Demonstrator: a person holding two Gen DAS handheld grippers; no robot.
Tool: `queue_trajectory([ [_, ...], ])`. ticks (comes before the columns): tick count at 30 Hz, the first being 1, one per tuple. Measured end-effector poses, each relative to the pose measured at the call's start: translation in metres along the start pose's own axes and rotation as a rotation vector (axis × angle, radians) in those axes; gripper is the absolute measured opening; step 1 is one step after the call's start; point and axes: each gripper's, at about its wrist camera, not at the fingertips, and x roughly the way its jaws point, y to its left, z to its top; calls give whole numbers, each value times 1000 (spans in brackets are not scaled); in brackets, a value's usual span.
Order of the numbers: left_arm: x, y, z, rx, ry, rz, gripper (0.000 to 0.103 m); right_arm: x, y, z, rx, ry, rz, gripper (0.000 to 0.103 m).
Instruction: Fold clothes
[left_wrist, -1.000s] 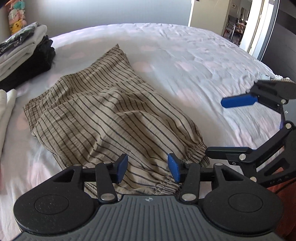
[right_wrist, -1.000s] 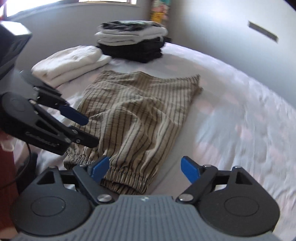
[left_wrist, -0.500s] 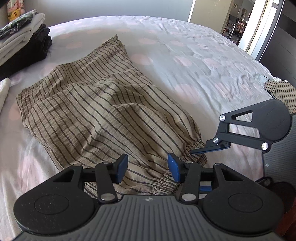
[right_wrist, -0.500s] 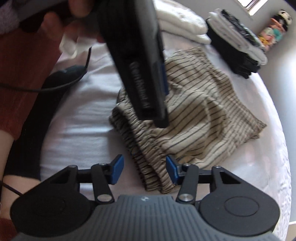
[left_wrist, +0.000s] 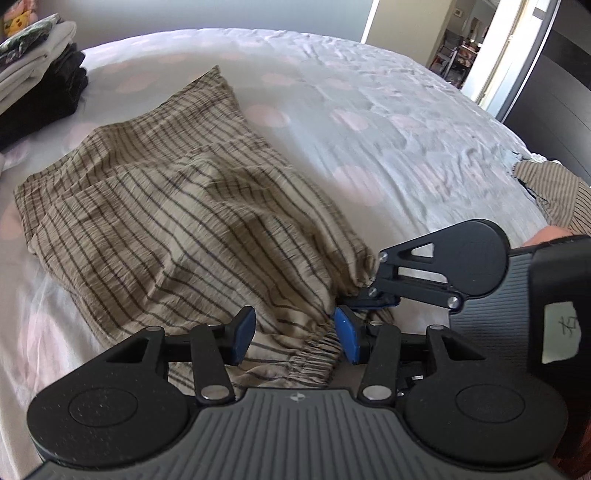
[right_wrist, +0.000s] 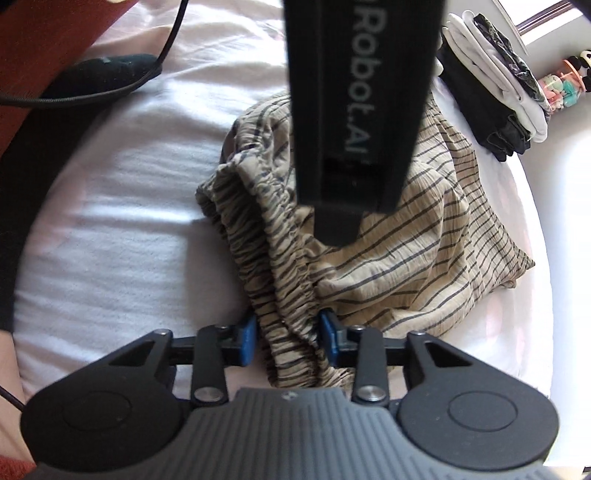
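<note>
Beige striped shorts (left_wrist: 177, 206) lie rumpled on the white bed sheet (left_wrist: 369, 110), elastic waistband nearest me. My left gripper (left_wrist: 294, 336) is open just above the waistband, which runs between its blue pads. My right gripper (left_wrist: 369, 302) comes in from the right and pinches the waistband's corner. In the right wrist view the right gripper (right_wrist: 288, 338) is shut on the bunched waistband of the shorts (right_wrist: 424, 258), with fabric filling the gap. The left gripper's black body (right_wrist: 354, 110) hangs over the shorts and hides their middle.
A stack of folded clothes (left_wrist: 33, 74) sits at the bed's far left, also seen as the stack (right_wrist: 498, 85) at top right. Another striped garment (left_wrist: 550, 188) lies at the right bed edge. A black cable (right_wrist: 92, 92) crosses the near corner.
My right gripper swung in to the waistband corner and narrowed from wide open until it clamped the fabric. The left gripper moved closer over the waistband, its opening unchanged.
</note>
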Motion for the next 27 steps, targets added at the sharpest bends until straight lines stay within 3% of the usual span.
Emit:
queue_trajectory([
  [5,-2,-8,-1,47,-14,-16,63,-8,-18,0,64,-12,58,29],
  [10,-4,-17,-2,94,-26,-32,64,-20,-49,-2,160,-32,138,17],
  [16,-5,-26,-4,150,-31,-39,64,-22,-70,-3,282,-50,191,14],
  [27,14,-30,-6,189,58,-12,64,-16,-100,-10,384,-84,270,14],
])
